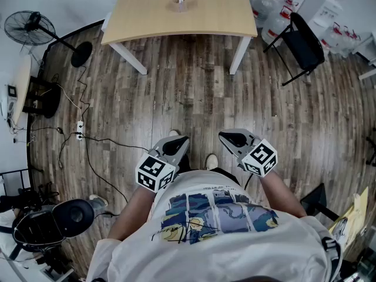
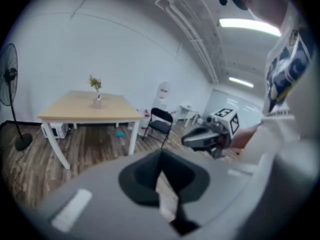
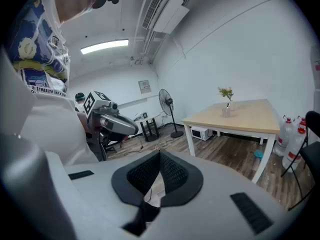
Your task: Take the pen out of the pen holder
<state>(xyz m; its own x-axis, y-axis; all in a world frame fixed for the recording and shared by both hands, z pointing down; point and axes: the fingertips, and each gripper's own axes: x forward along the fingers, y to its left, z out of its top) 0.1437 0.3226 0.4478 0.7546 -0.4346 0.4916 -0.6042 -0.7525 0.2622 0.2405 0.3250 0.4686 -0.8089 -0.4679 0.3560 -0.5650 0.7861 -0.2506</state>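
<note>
Left of the worktop [image 1: 147, 16] a fan [image 1: 26, 27] stands on the wood floor [image 1: 194, 93]. On the worktop's far middle sits the holder [image 1: 181, 4], small and upright. Something slim rises from it, presumably the pen, though it is too small to tell. Well short of the worktop's near edge, close to the person's chest, the left tongs [image 1: 178, 143] point toward the worktop and slightly down. Their tips are pressed together with nothing between them. Just beside them, equally far from the worktop, the right tongs [image 1: 227, 137] are also fully closed and empty. To the right of the worktop a black chair [image 1: 302, 40] stands, with bottles [image 1: 273, 10] behind it. As for the task, nothing seems to have begun: the holder is untouched and a wide stretch of floor lies between the person and the worktop. What is left is everything: walk up to the worktop, part one pair of tongs, perhaps steady the holder with the other, close on the pen and lift it clear.
</note>
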